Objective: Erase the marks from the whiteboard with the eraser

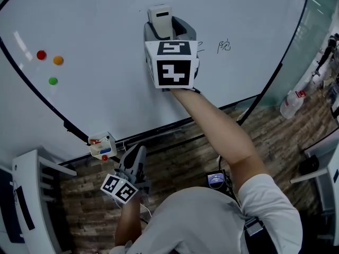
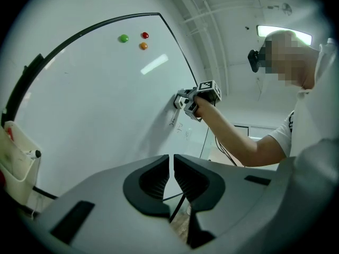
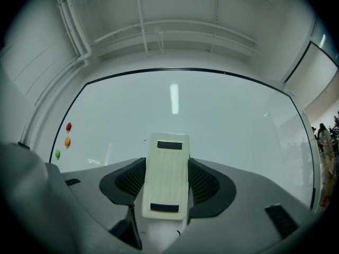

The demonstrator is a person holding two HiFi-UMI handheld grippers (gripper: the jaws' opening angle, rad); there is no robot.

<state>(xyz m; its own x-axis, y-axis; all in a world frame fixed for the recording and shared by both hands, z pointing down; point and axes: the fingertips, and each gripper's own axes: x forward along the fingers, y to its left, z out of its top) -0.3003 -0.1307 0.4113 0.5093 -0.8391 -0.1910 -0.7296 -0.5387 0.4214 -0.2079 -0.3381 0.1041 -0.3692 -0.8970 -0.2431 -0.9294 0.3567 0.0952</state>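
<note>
Shoulder in a white shirt [image 1: 222, 216] sits lowest in head view. Red magnet [image 1: 41, 54], orange magnet [image 1: 58, 60] and green magnet [image 1: 53, 81] are on the whiteboard [image 1: 106, 25] at far left. A small marker box [image 1: 102, 146] hangs at the board's lower edge. Left tongs [image 2: 171, 168] are held low just beside it, jaws together, nothing between. Right tongs [image 1: 165, 32] are clamped on a pale eraser [image 3: 167, 157], its end against the board. Handwritten marks [image 1: 224, 46] lie near, right of the eraser, not touching. A spray bottle [image 1: 292, 103] stands past the board's right edge.
</note>
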